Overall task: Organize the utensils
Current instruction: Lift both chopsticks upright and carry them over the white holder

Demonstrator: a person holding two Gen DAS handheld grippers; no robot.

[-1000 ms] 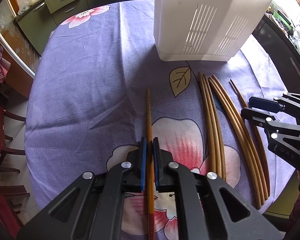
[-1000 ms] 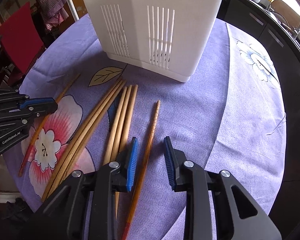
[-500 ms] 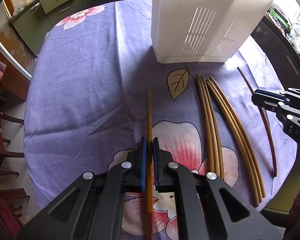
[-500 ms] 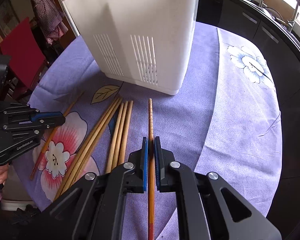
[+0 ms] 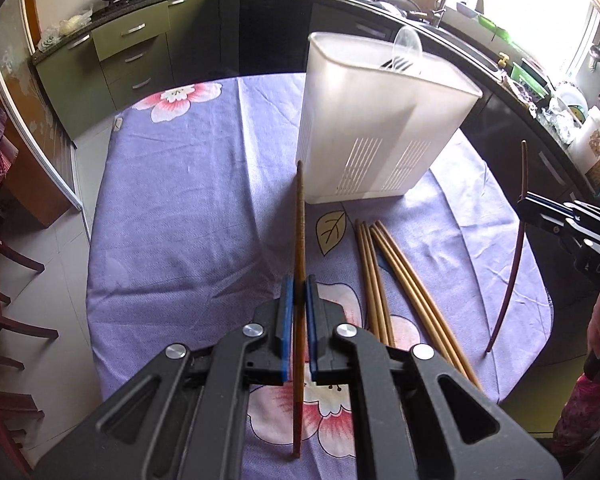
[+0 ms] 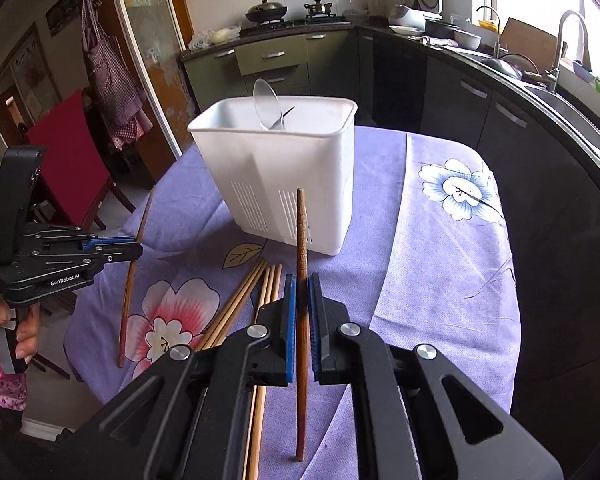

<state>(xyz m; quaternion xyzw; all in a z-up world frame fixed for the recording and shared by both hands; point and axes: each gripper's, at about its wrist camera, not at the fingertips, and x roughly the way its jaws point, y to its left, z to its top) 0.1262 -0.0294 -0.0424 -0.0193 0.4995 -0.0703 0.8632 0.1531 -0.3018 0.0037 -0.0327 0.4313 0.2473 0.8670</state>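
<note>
A purple floral tablecloth (image 5: 188, 208) covers the table, where a white slotted utensil holder (image 6: 276, 168) stands with a spoon (image 6: 266, 104) inside. Loose bamboo chopsticks (image 5: 396, 280) lie in a bundle on the cloth just before it. Both grippers are raised above the table — the left gripper (image 5: 297, 312) clenched on a brown chopstick (image 5: 299, 220), the right gripper (image 6: 302, 312) clamped on another chopstick (image 6: 301, 232).

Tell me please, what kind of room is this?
Most likely a home kitchen with a dining table. A wok sits on the stove, a sink faucet stands by the window, and the white utensil holder rests on a flowered tablecloth.
</note>
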